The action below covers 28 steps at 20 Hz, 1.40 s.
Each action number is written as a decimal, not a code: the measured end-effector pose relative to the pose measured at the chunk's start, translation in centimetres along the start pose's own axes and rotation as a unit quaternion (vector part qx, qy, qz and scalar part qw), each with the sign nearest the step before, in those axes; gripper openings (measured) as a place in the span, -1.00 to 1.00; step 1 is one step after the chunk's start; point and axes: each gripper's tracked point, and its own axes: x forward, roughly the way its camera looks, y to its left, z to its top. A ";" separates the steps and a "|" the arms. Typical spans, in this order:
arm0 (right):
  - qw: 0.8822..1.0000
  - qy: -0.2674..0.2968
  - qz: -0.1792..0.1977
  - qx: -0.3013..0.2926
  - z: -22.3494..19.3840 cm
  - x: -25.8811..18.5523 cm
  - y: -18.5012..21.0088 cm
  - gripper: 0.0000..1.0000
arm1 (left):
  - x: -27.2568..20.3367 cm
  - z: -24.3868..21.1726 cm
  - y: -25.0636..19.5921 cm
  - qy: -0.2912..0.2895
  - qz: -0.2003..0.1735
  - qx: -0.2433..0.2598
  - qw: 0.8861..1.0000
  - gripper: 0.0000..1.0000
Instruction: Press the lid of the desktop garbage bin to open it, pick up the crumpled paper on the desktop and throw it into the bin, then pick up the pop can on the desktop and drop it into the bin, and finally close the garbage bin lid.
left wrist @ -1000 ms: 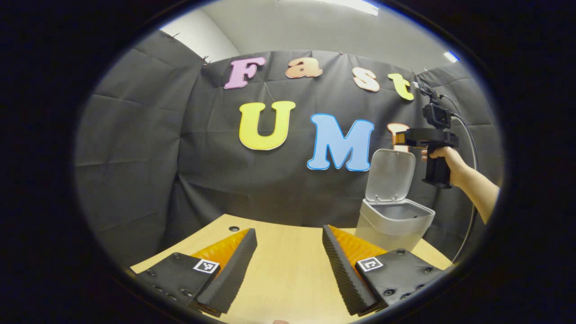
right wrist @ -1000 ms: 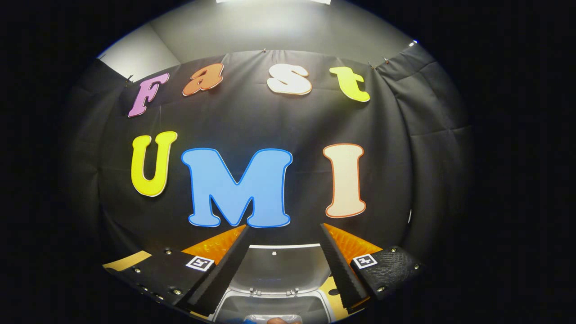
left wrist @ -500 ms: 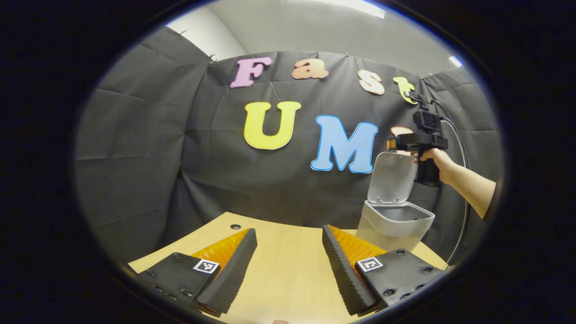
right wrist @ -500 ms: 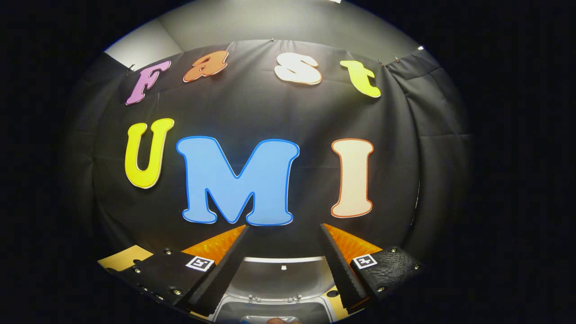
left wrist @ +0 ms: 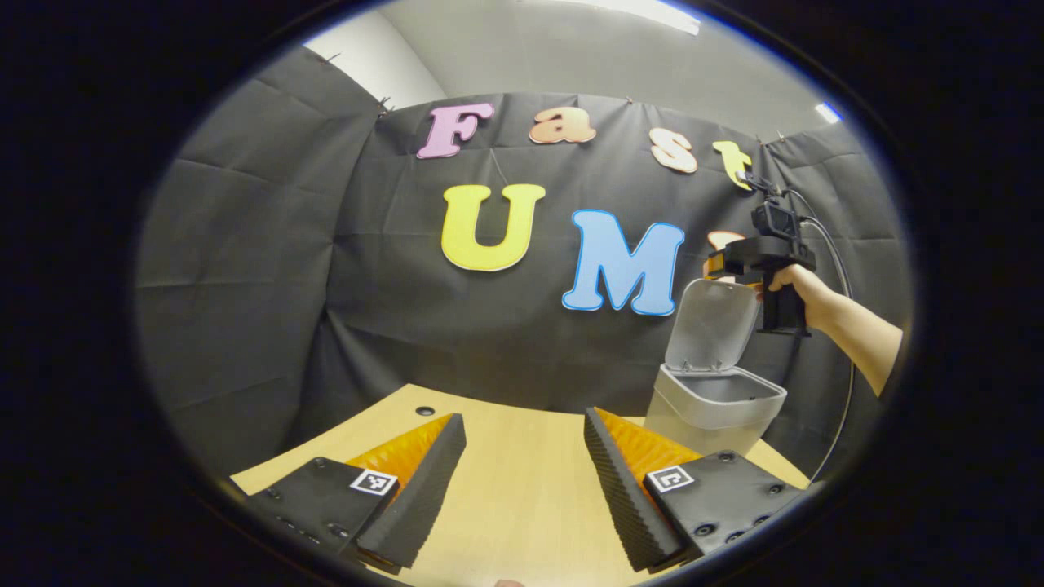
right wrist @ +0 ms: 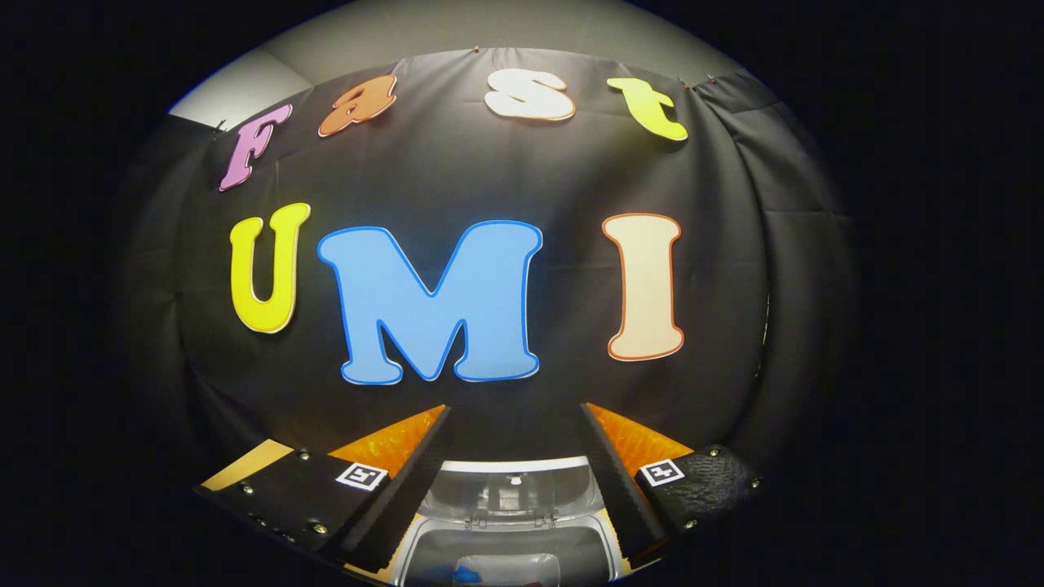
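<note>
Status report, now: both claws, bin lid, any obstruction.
Left claw open, empty, low over the desk. Right claw open, empty, above the bin, near the top edge of the raised lid. Lid path looks clear.

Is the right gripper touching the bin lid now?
Cannot tell. In the left gripper view the right gripper sits at the top edge of the raised lid, overlapping it, with no clear gap or contact visible.
</note>
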 end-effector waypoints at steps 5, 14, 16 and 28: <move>1.000 0.011 0.006 0.000 -1.6 -2.9 0.3 0.94 | -0.2 -0.2 -0.3 0.004 -0.015 0.013 1.000 0.90; 0.998 0.066 0.013 0.000 -9.2 -8.2 0.3 0.94 | 0.1 -0.9 -3.4 0.009 -0.050 0.022 0.998 0.91; 0.997 0.076 0.012 0.004 -11.4 -9.5 0.3 0.94 | 0.1 -1.0 -3.6 0.008 -0.053 0.022 0.998 0.92; 0.994 0.108 0.012 0.000 -16.9 -11.6 0.6 0.94 | -0.7 -1.4 -4.4 0.013 -0.052 0.023 0.998 0.92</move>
